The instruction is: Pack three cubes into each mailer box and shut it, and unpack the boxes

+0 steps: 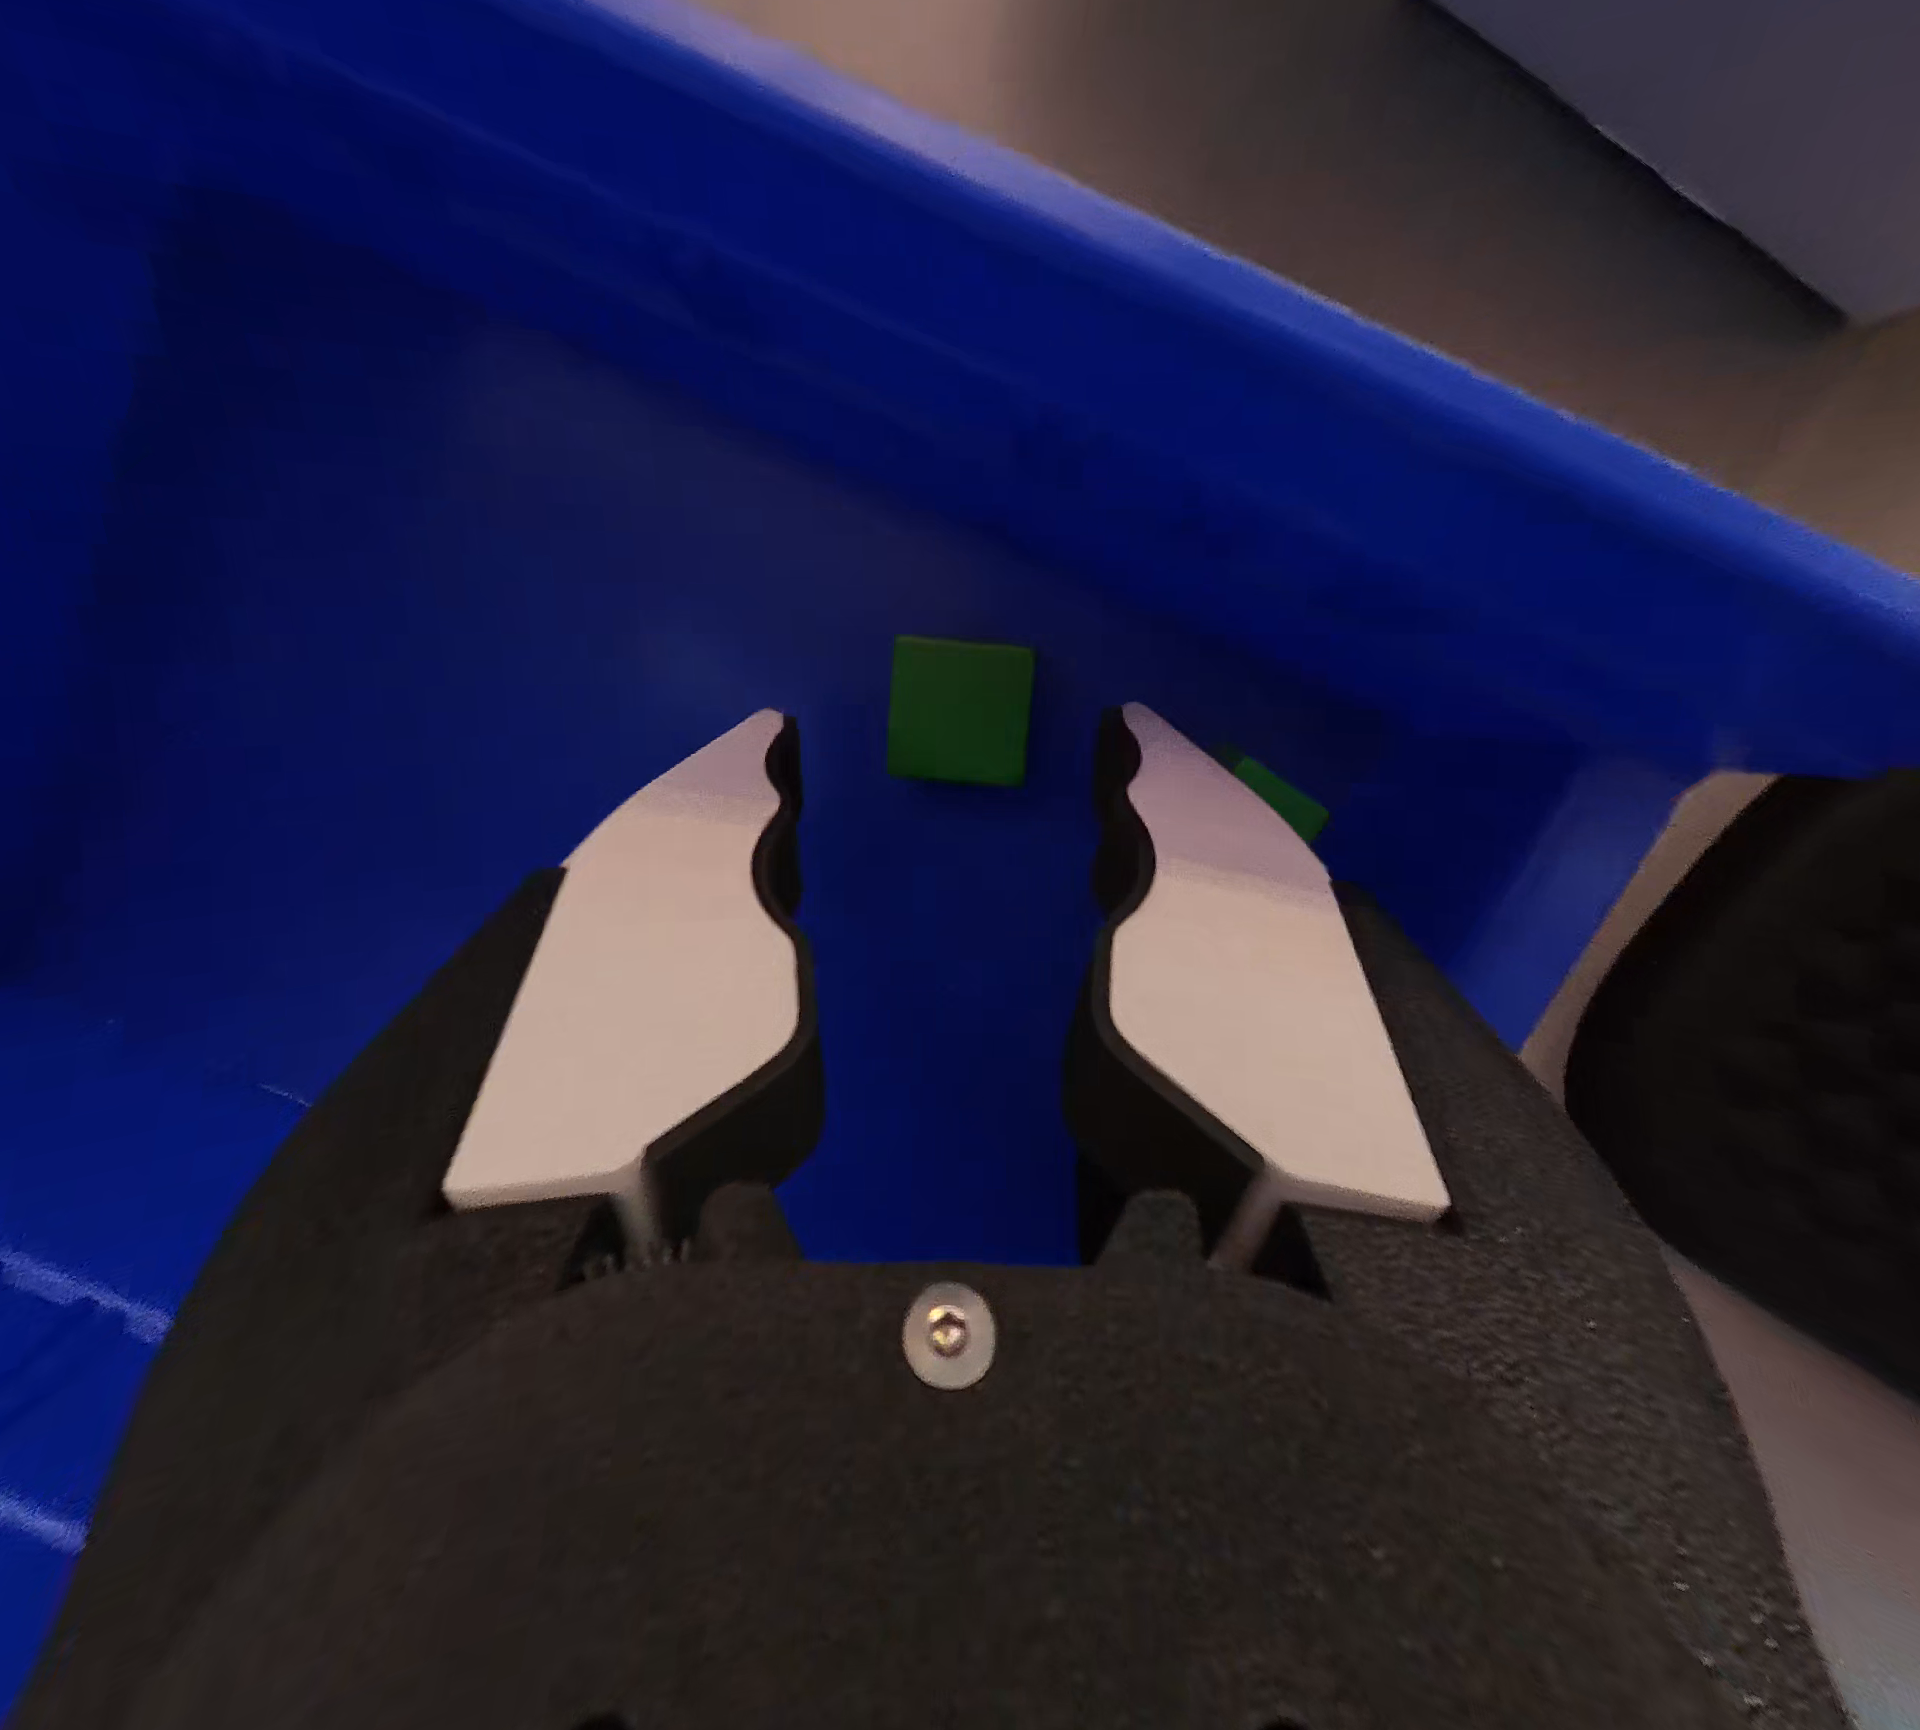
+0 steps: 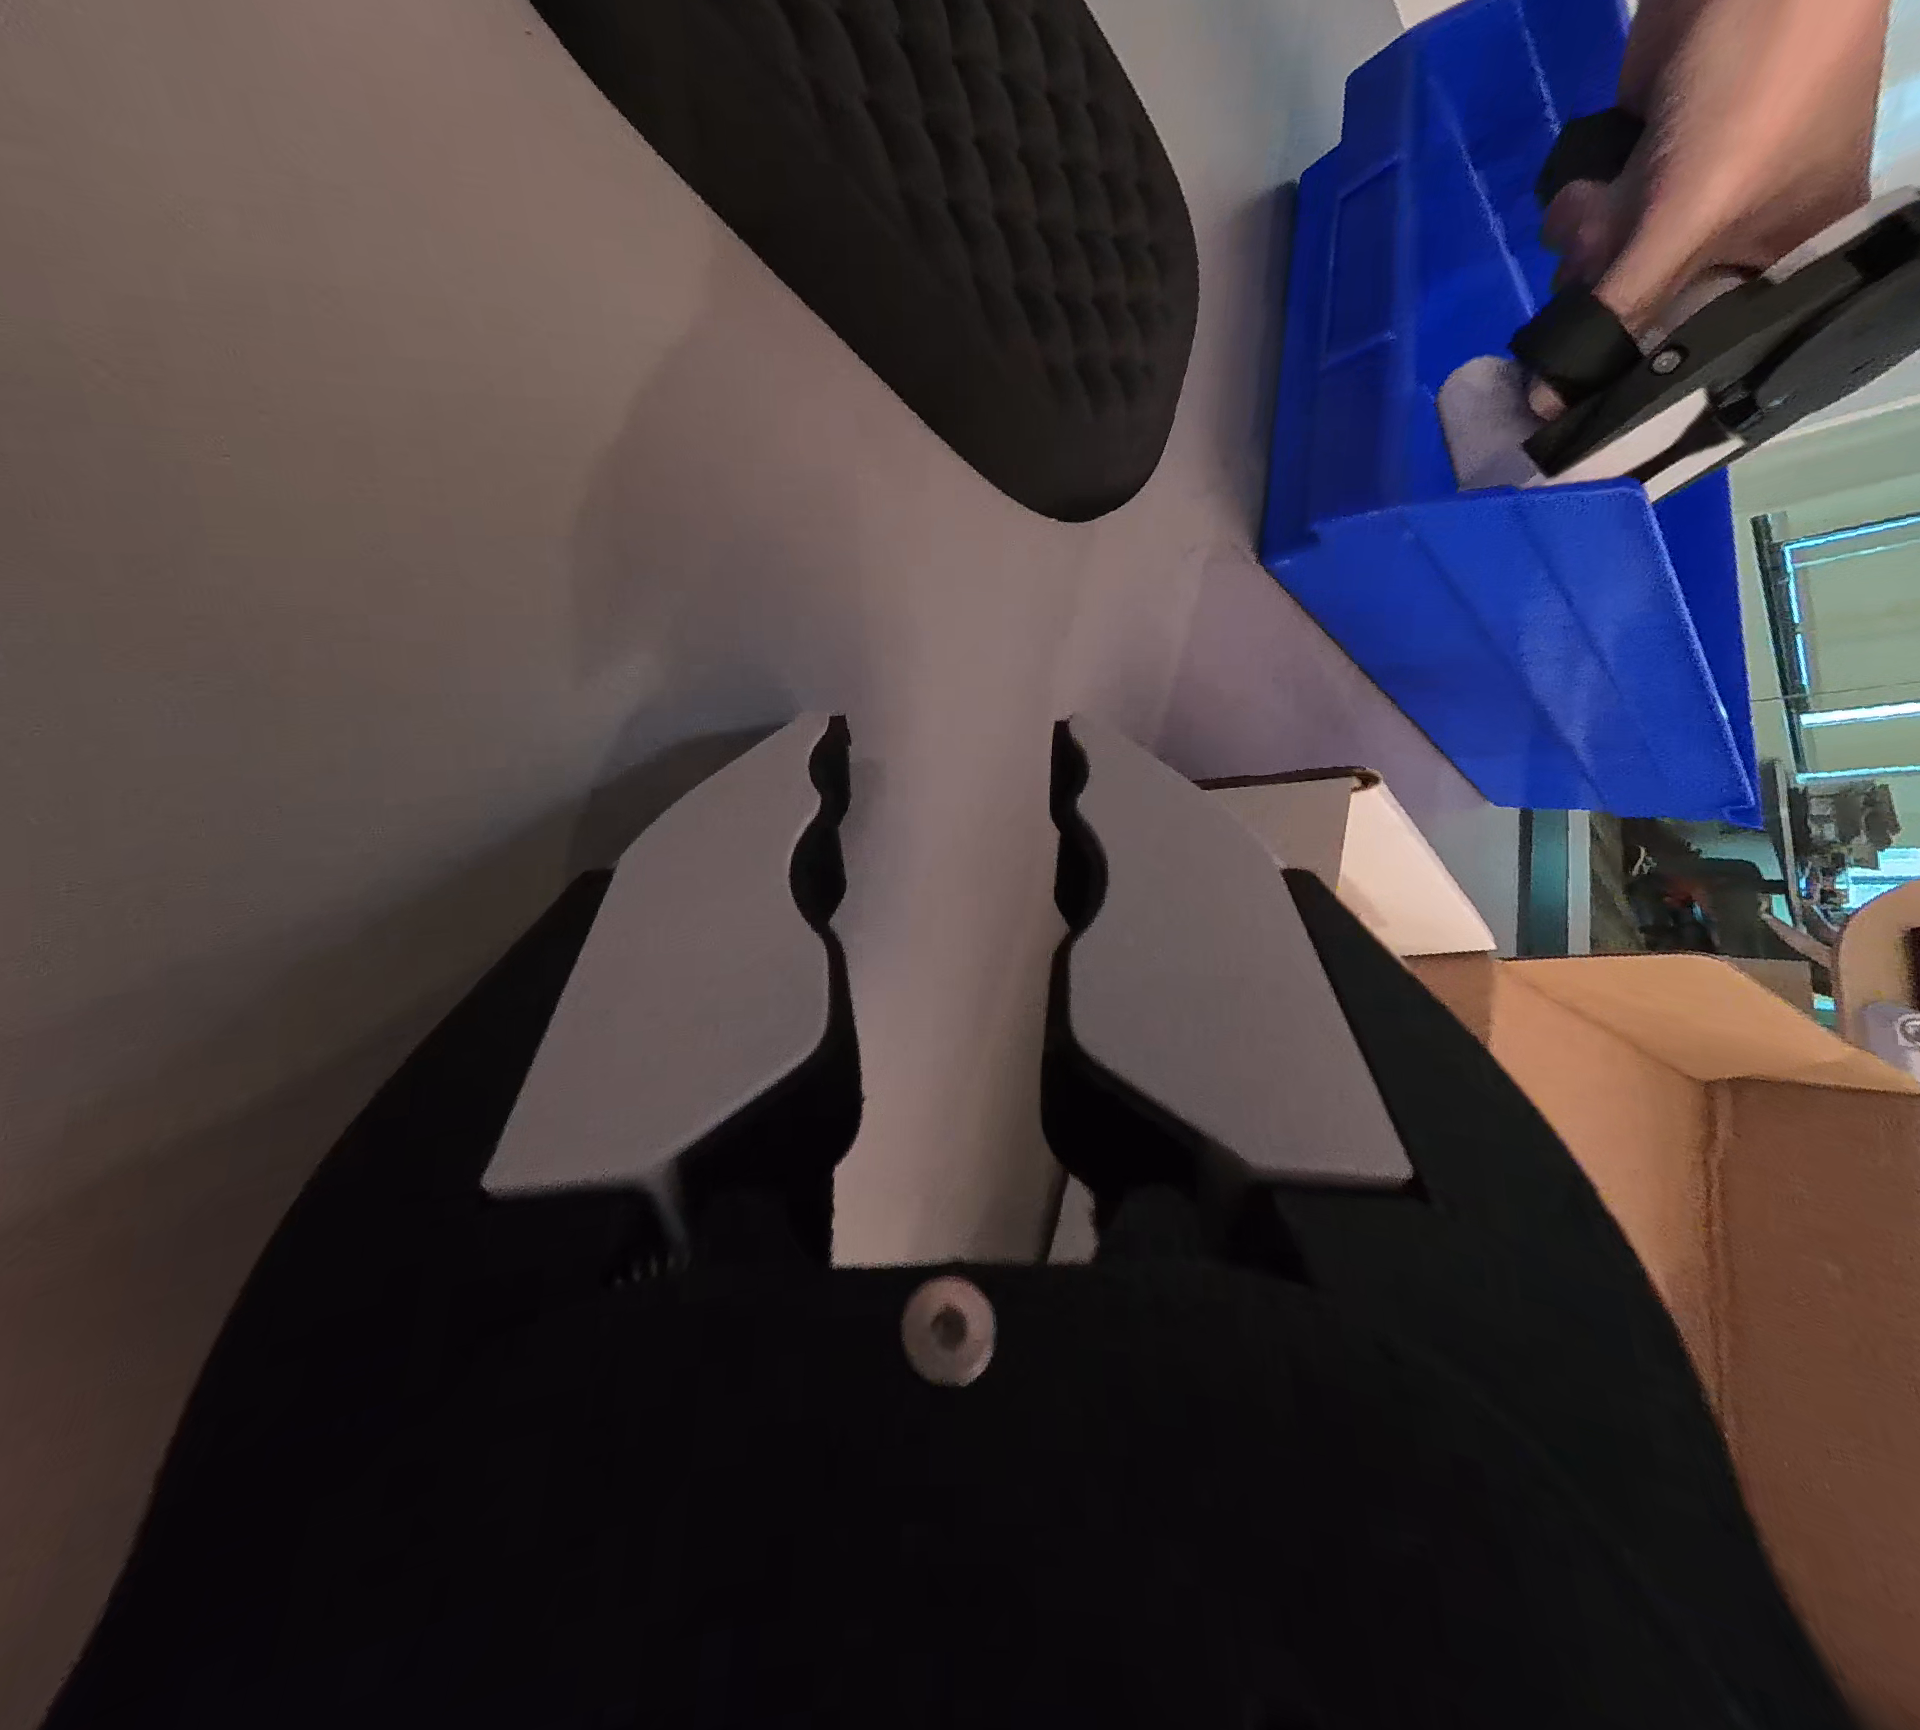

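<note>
Green cube (image 1: 961,710) (left view only) lies before the released left hand-held gripper (image 1: 948,724); right hand-held gripper (image 2: 950,724) likewise released.

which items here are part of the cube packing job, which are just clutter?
Job:
- left claw, open, inside the blue bin
- green cube ahead of it
- second green cube, partly hidden
- white mailer box
- right claw, open, empty

Clutter:
- black textured pad
- brown cardboard box
</note>
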Action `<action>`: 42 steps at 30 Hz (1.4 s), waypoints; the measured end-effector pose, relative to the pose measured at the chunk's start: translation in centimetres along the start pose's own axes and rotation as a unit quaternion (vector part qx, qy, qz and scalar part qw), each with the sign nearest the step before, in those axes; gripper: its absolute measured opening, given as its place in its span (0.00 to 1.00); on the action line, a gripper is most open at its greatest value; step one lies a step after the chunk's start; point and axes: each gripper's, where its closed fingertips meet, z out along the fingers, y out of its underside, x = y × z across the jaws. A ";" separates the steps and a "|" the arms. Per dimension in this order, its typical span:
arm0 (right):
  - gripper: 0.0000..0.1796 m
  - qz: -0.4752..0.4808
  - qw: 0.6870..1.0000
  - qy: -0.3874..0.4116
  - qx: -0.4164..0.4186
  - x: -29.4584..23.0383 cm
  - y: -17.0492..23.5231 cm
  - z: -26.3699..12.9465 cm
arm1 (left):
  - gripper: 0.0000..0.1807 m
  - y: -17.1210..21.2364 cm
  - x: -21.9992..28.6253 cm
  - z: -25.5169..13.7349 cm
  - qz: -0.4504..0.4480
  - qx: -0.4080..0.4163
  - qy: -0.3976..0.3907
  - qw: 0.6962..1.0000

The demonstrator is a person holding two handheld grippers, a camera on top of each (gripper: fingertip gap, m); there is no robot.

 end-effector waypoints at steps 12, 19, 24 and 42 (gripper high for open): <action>0.21 -0.004 1.000 -0.011 -0.004 -0.5 0.2 0.1 | 0.16 0.5 -0.7 -0.4 0.008 -0.009 -0.009 1.000; 0.20 -0.011 1.000 -0.008 -0.010 -0.3 0.3 0.1 | 0.16 -4.1 -1.6 -8.6 0.015 0.075 -0.100 0.992; 0.20 -0.018 1.000 -0.008 -0.011 -0.4 0.3 0.1 | 0.16 -12.2 6.0 -11.1 0.087 0.144 -0.054 0.984; 0.19 -0.057 0.998 -0.013 -0.018 -1.2 0.1 -0.6 | 0.16 -15.5 16.4 5.8 0.276 -0.093 0.021 0.956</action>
